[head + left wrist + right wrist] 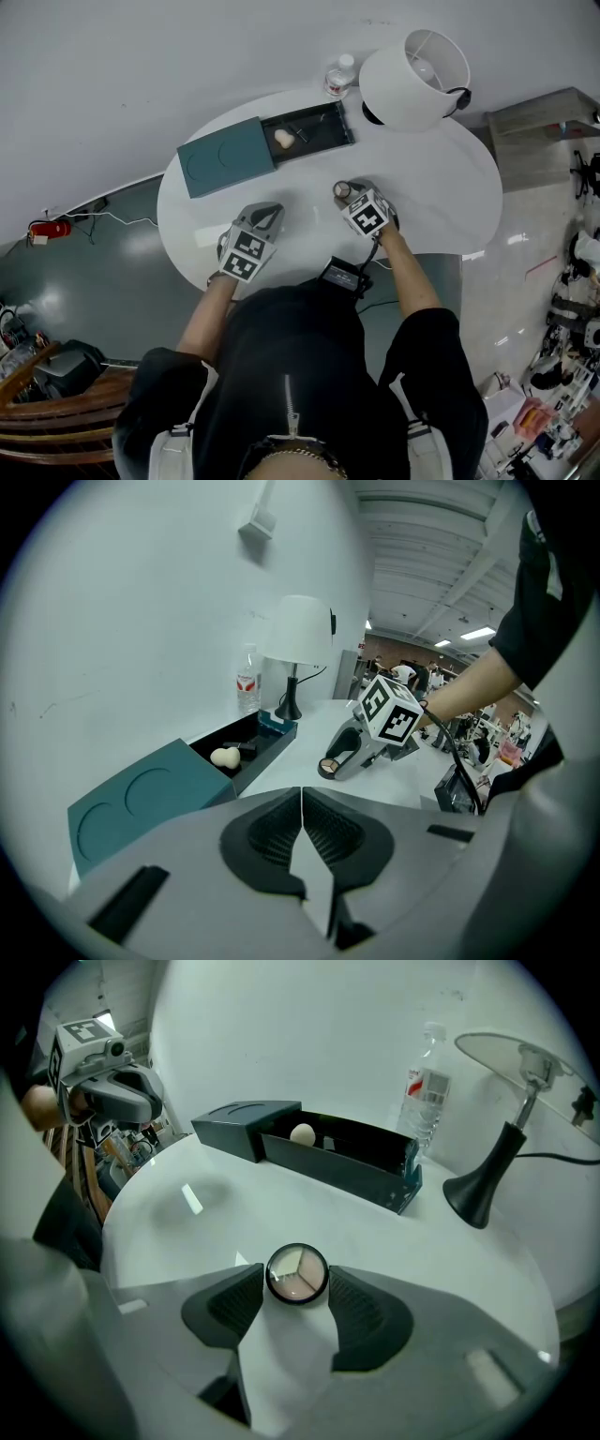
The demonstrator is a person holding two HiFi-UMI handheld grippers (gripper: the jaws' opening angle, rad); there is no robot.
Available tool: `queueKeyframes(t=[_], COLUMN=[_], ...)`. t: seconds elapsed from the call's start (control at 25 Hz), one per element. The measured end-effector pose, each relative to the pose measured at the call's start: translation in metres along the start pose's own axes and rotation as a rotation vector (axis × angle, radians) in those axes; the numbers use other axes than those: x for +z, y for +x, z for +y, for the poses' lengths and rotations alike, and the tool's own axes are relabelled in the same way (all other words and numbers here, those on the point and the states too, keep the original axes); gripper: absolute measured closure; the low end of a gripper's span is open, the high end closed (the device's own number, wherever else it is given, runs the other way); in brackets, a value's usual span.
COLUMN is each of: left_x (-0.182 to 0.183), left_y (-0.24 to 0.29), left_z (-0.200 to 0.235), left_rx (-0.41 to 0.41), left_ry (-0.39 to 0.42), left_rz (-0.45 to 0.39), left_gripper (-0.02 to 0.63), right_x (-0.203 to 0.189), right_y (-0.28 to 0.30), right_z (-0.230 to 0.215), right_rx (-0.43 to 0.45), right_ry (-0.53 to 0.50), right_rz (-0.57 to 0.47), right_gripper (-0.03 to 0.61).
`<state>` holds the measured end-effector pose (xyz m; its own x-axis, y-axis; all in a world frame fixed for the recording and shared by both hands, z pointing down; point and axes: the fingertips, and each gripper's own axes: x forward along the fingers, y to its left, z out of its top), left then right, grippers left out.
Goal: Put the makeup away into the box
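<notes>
A small round compact point(342, 190) with three pale shades lies on the white table point(431, 187). My right gripper point(351, 194) is set down over it, and in the right gripper view both pads touch the rim of the compact point(297, 1273). The teal box point(225, 157) lies at the table's back left with its dark drawer point(323, 133) pulled out to the right. A cream makeup sponge point(284, 139) and a small dark item lie in the drawer. My left gripper point(267, 217) hovers near the front edge, shut and empty point(301, 808).
A white lamp point(412, 66) stands at the back right of the table, with a clear water bottle point(339, 77) beside it, just behind the drawer's right end. A small black device point(343, 276) sits at the table's front edge near the person's body.
</notes>
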<state>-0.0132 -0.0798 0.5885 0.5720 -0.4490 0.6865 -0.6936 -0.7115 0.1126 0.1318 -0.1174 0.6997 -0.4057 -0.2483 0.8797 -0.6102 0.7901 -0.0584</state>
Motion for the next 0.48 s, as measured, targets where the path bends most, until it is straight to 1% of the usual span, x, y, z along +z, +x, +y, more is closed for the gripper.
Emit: queueKeyframes(t=[0.16, 0.28, 0.48], left_x=[-0.003, -0.004, -0.004], left_y=[0.000, -0.001, -0.001], left_z=[0.001, 0.001, 0.003], left_rx=[0.003, 0.004, 0.006], left_ry=[-0.008, -0.010, -0.014], left_rz=[0.000, 0.000, -0.005], left_gripper=[0.600, 0.600, 0.600], right_x=[0.001, 0.001, 0.013], right_y=[0.001, 0.000, -0.006], right_z=[-0.001, 0.002, 0.003], right_rx=[-0.002, 0.012, 0.028], right_ry=[-0.012, -0.017, 0.008], right_rz=[0.014, 0.020, -0.038], right_gripper=[0.368, 0.370, 0.370])
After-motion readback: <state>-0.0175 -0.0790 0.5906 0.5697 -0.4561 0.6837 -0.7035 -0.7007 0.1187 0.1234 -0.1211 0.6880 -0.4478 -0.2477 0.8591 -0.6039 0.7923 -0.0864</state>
